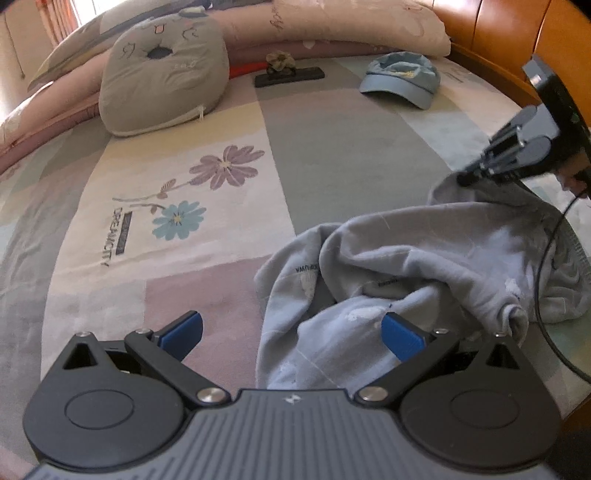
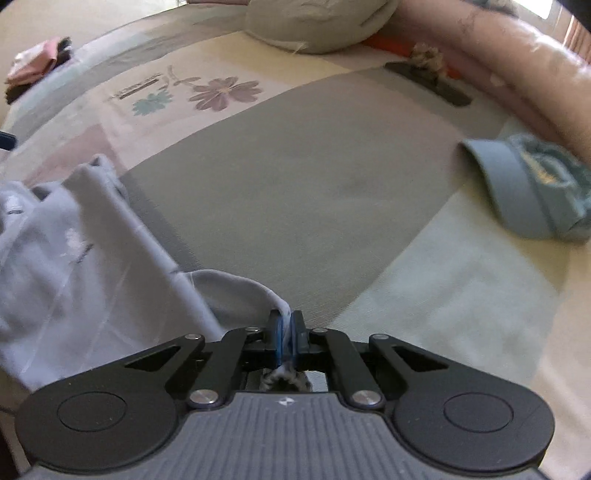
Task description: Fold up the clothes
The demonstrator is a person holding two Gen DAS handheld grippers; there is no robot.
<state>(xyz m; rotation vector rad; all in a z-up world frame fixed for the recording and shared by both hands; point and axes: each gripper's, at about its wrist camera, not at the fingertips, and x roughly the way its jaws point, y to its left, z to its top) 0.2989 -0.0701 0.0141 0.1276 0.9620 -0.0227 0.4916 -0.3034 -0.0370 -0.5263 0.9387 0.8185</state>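
Your right tool (image 2: 285, 325) pinches an edge of the crumpled, soft, light grey cotton garment (image 1: 424, 266) on the bed (image 1: 351, 147); your left tool (image 1: 291, 332), wide open, should take the opposite edge.

A bed (image 1: 332, 147) is covered by a patchwork bedspread (image 1: 177, 236) printed with flowers. Long pink bolsters (image 1: 332, 26) and a grey cushion (image 1: 162, 81) are laid along its far edge. A wooden headboard (image 1: 517, 33) is seen at the corner. Daylight is admitted through a curtained window (image 1: 74, 14).

One garment (image 1: 424, 258), one cap (image 1: 400, 79), two grippers (image 1: 291, 338) (image 2: 286, 328)
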